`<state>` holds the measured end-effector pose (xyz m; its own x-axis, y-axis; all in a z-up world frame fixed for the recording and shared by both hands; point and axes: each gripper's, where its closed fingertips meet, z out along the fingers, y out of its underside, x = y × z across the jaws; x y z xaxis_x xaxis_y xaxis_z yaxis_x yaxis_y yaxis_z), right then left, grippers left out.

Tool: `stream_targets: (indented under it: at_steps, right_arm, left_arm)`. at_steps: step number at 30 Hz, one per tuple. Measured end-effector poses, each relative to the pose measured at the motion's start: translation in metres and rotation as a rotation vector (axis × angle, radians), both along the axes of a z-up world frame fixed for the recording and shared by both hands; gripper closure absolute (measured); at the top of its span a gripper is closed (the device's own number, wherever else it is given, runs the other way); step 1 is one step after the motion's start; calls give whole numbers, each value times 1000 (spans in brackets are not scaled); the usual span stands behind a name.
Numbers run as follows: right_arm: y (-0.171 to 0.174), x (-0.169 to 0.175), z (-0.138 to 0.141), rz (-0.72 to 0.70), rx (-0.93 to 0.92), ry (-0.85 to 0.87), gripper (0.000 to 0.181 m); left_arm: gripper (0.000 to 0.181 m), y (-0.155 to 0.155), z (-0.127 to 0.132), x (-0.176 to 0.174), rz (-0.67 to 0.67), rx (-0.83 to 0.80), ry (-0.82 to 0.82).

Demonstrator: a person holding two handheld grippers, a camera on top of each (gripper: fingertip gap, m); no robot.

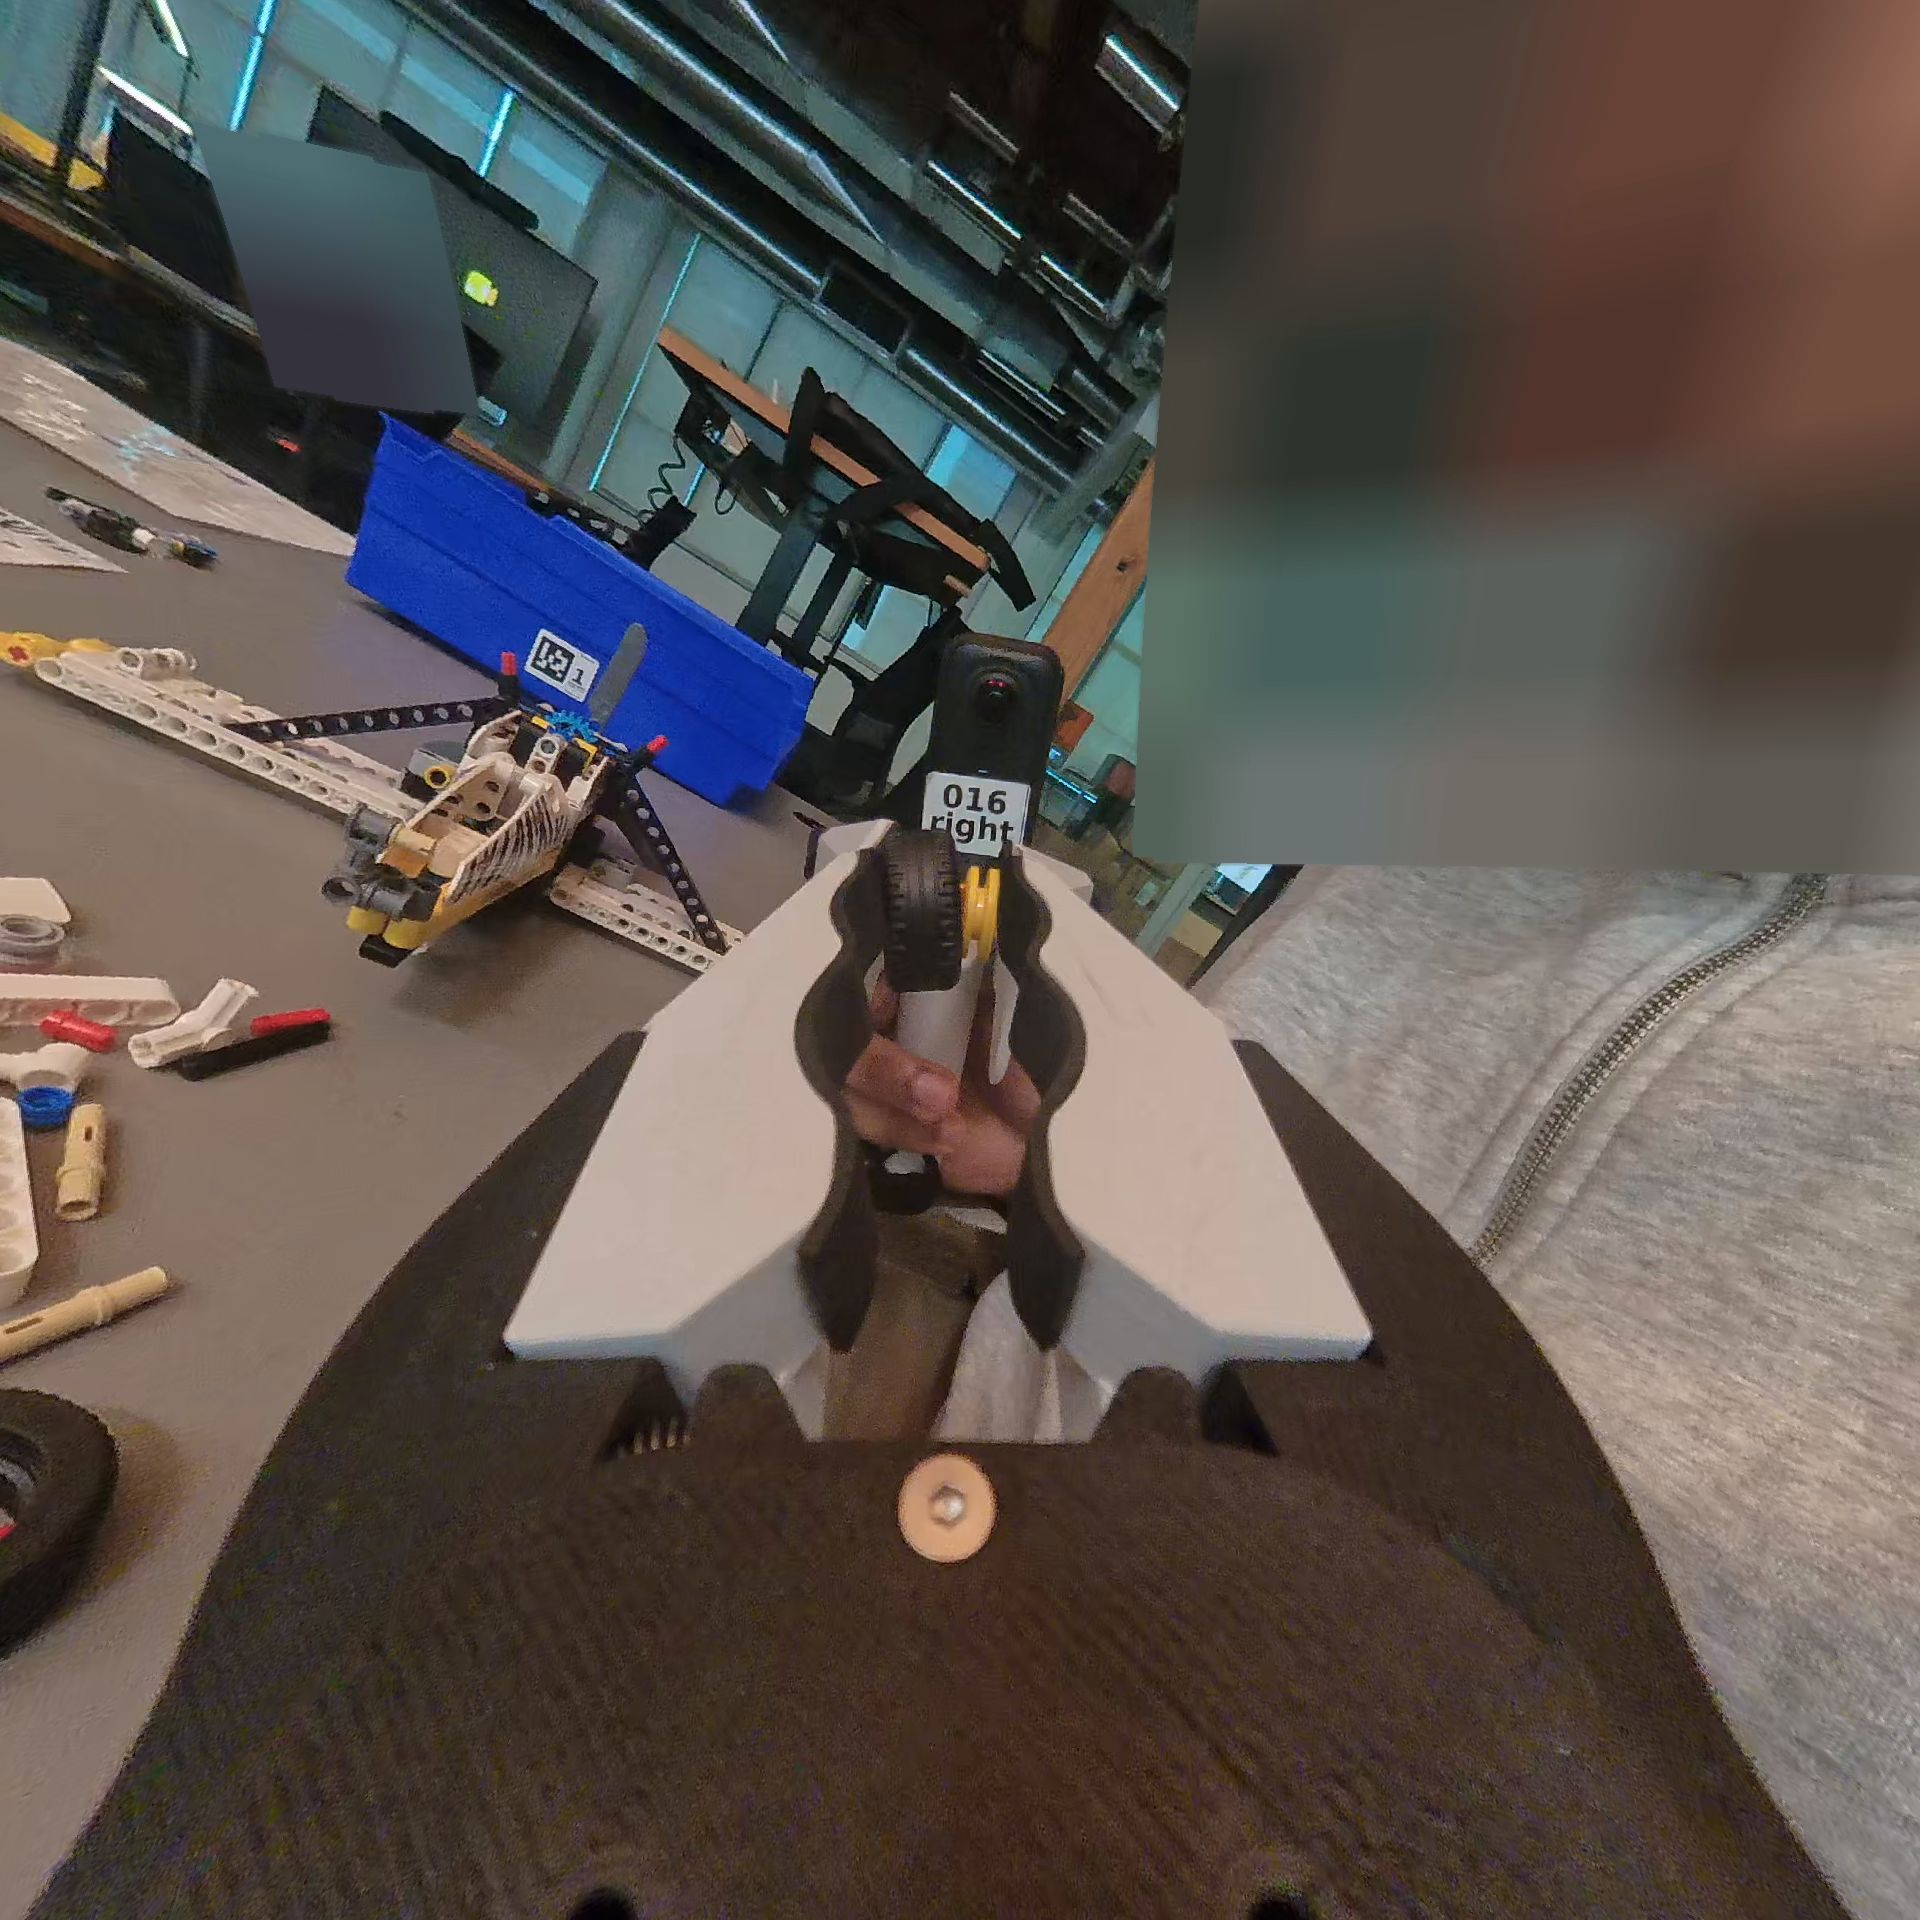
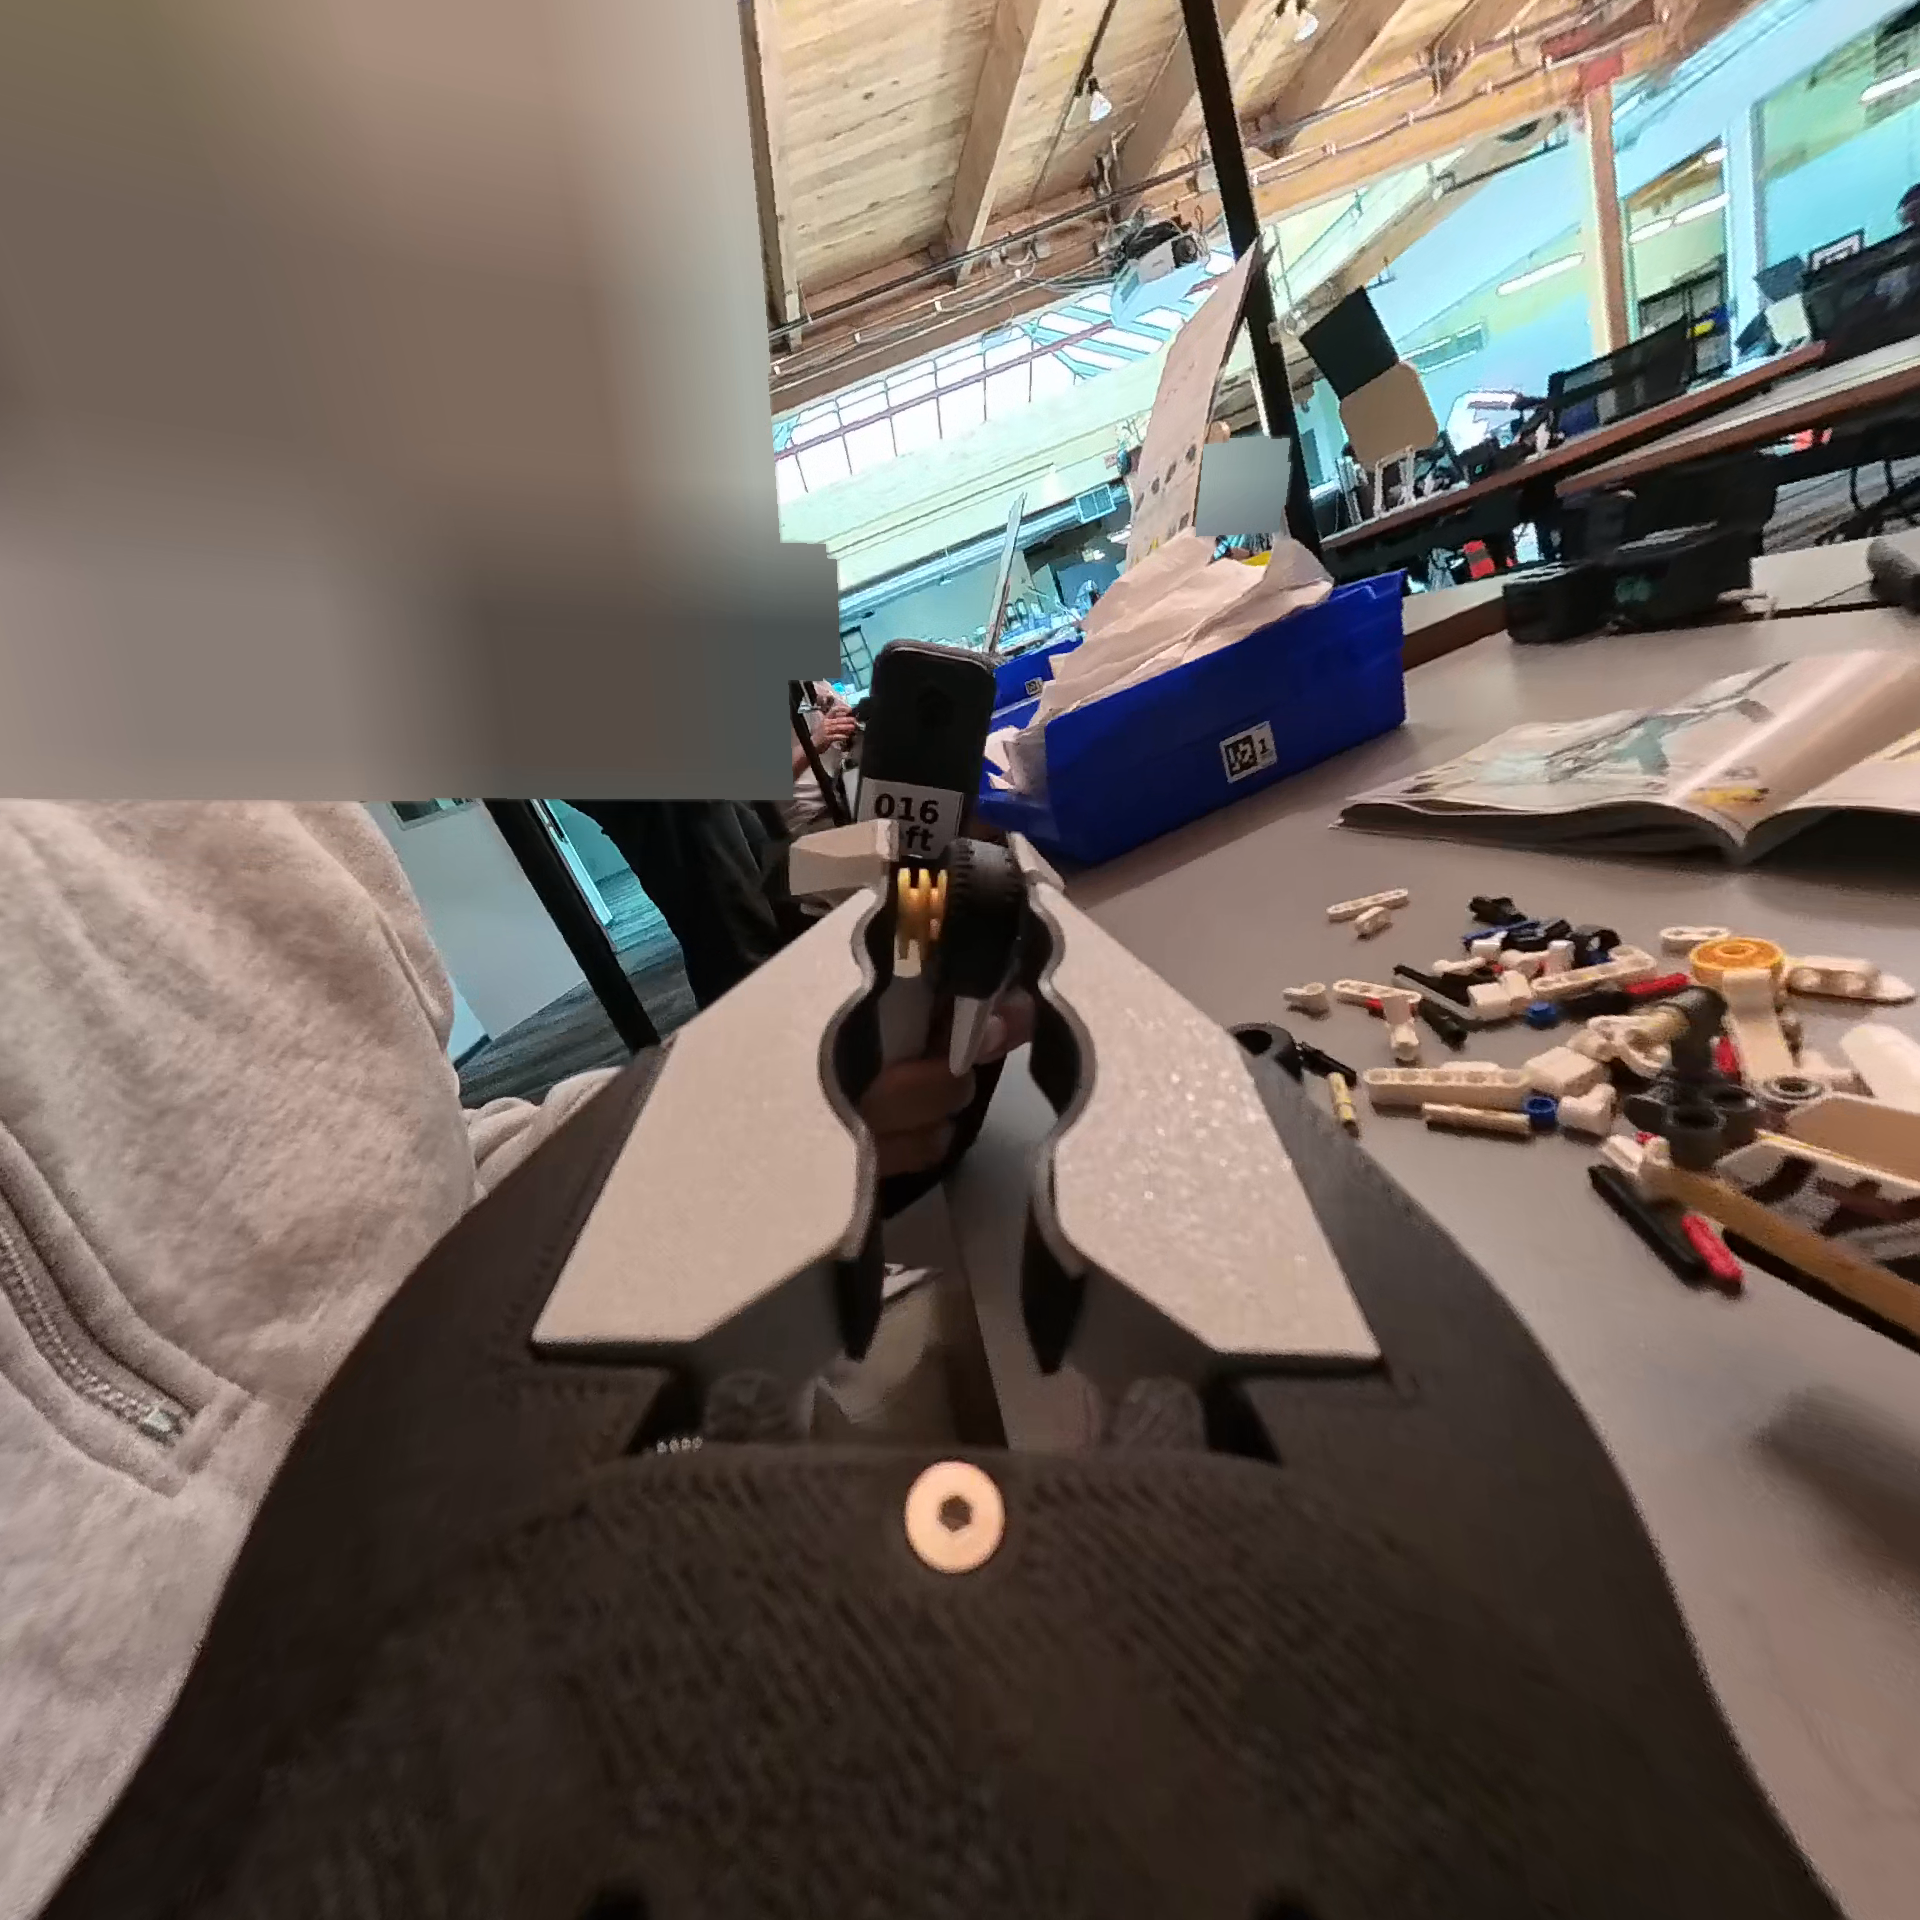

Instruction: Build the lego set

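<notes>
Black rubber and yellow plastic meet at the centre of both wrist views: a small black rubber tyre (image 1: 920,925) sits side by side with a yellow plastic wheel hub (image 1: 980,914), held up in the air between the two tools, which face each other tip to tip. The left gripper (image 1: 935,925) has its grey fingers nearly together around this pair, and the right gripper (image 2: 951,914) does the same from the opposite side. Which tool pinches the tyre and which the hub I cannot tell, as the parts overlap at the tips.

The step in hand appears to be seating the tyre on the hub. To do it well, keep both axes in one line, press straight and evenly, and avoid tilting, as a soft tyre will likely roll off a skewed rim. Grip firmly but not so hard that the tyre deforms.

The partly built yellow, white and black lego aircraft model (image 1: 488,821) rests on the grey table (image 1: 260,1226), well apart, near a blue plastic bin (image 1: 520,592). Loose white, black and red pieces (image 2: 1507,1018) lie scattered beside an open instruction booklet (image 2: 1662,769).
</notes>
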<state>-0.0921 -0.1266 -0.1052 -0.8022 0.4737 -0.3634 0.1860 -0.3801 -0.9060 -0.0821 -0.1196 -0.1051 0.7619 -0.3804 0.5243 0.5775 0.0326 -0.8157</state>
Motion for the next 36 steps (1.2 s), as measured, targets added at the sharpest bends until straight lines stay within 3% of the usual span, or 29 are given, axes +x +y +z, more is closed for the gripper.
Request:
stream_targets:
  at_steps: [14,16,18,20,22,24,26,29,36]
  right_arm:
    - [3,-1,7,-34,-66,41,157]
    - [9,0,12,-28,-129,48,181]
    - [7,5,14,34,-146,54,181]
    - [2,7,12,53,-115,56,156]
    - [3,0,8,11,-80,33,115]
    - [0,2,7,37,-57,29,113]
    - [-2,5,7,51,-46,44,121]
    - [-1,6,7,50,-49,50,148]
    - [2,4,5,31,-43,42,158]
  left_arm:
    - [158,-3,2,2,-21,23,-1]
    - [158,-1,-1,5,-20,4,23]
    - [159,1,-2,6,-12,-7,36]
    - [159,0,-1,2,-6,2,14]
    - [159,-3,3,-1,-6,27,-9]
    - [159,-4,3,-2,-2,29,-14]
    - [159,-2,1,0,-5,15,-4]
    - [159,-1,0,2,-20,10,-1]
    - [159,0,0,4,-46,2,-21]
